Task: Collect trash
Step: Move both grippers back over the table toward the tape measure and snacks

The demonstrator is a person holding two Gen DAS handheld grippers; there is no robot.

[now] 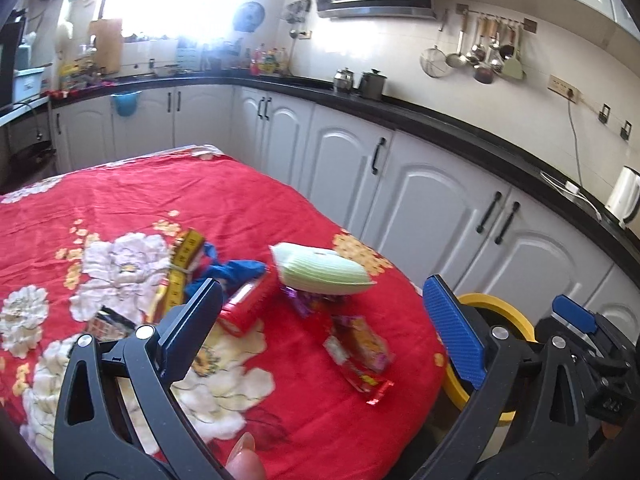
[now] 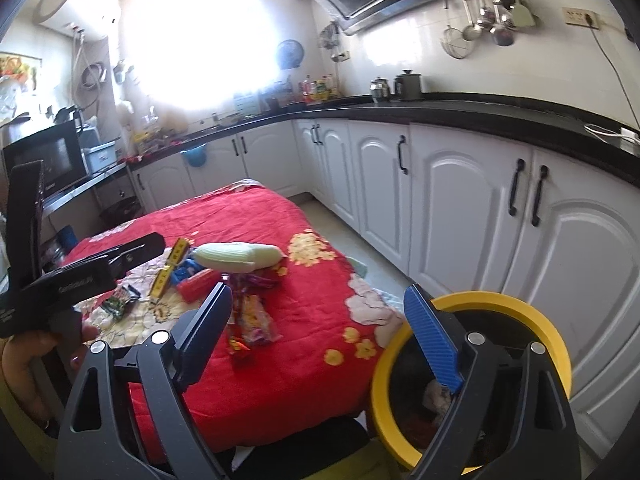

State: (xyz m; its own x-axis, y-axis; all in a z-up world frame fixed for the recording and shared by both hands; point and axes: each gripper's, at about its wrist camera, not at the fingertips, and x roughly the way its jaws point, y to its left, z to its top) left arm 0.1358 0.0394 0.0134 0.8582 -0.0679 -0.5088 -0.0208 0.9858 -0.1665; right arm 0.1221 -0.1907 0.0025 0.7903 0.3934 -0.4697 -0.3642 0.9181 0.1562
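A: How much of the yellow-rimmed bin (image 1: 506, 312) shows in the left wrist view?

B: Only an arc at the lower right; the left claw's (image 1: 332, 330) blue finger (image 1: 456, 332) and black frame cover the rest. In the right wrist view the right claw's (image 2: 322, 332) finger (image 2: 434, 344) crosses the bin (image 2: 516, 300), so what lies inside cannot be made out.

A: And the window (image 2: 200, 36)?

B: It is washed out by glare, blurring the bottles (image 2: 316, 88) on the far worktop (image 2: 480, 110) beyond reading.

A: The small wrappers?

B: The dark packet (image 1: 110, 322) at lower left is half behind the claw frame, its print too small to tell. The kettle (image 1: 624, 196) is cut by the right edge.
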